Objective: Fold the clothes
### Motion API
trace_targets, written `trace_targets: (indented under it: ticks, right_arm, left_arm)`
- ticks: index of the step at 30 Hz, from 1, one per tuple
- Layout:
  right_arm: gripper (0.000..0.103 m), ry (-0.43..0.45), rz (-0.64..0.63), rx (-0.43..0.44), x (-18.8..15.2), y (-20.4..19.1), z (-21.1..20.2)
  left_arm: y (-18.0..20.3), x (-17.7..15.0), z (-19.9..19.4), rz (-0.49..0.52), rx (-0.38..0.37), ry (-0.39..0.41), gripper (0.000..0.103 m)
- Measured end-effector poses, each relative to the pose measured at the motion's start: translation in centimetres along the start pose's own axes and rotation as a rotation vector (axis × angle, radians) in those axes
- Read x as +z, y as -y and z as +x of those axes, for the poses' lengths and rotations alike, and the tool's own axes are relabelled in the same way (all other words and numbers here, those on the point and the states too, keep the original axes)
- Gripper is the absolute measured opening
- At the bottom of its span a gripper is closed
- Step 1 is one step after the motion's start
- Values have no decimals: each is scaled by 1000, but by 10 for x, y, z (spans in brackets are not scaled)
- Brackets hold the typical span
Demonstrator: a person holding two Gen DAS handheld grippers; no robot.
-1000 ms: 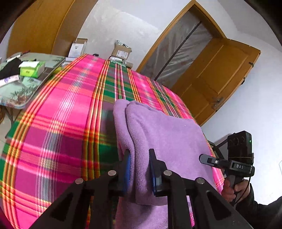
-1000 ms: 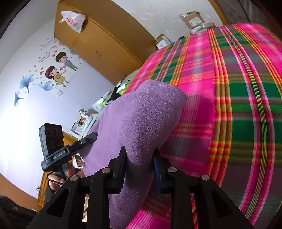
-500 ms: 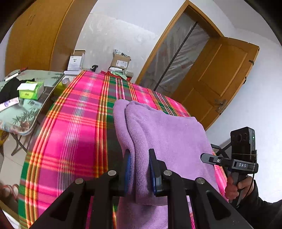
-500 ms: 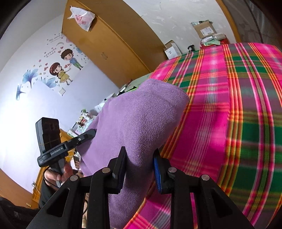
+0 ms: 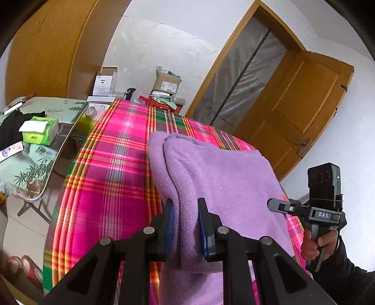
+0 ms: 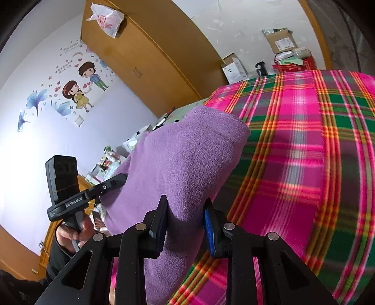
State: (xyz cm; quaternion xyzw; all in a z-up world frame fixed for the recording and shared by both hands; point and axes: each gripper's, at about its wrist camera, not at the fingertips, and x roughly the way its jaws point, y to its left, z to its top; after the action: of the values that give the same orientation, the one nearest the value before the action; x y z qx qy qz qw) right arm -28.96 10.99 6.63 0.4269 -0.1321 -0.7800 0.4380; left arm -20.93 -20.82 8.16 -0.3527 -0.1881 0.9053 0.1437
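Purple fleece held up above plaid bed, stretched between both tongs, doubled layers visible at the far edge, lower part hanging below the grip points. Left gripper clamped on one edge, jaws nearly closed with a thick fold of fleece pinched between blue pads. Right gripper likewise closed on the opposite edge, fabric bunched between its fingers, jaw gap filled by cloth. Seen from the left wrist: right hand around the handle, dark sleeve below. Seen from the right wrist: left hand on its handle, low left. Beyond bed: folding table at left carrying a green tissue box and dark cloth; cardboard boxes against the white wall; wooden door open at right. Wardrobe with a plastic bag on top, cartoon wall stickers beside it.
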Motion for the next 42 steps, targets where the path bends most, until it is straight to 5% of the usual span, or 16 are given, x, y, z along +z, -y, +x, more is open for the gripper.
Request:
trace_targets:
  ticks: [19,24,31,36,42]
  right_arm:
    - [30,-79,0,-39,78,60,91]
    - [40,-113,64,-83,72,82,111]
    - [40,-83,4,-116,51,69,96]
    - [23,-89,-64,-141,31,54,90]
    - [16,-92,-88,-133,18,48,83]
  left_arm:
    - [-77,45,84,-89,-3,-20,20]
    - [-98,32,108,-134,14,-77,22]
    - [-90,23,71,-141,36,19,19]
    - [-64,19,64,-82,29,37,19]
    - [-68,-4,88,-95,41,-32,15]
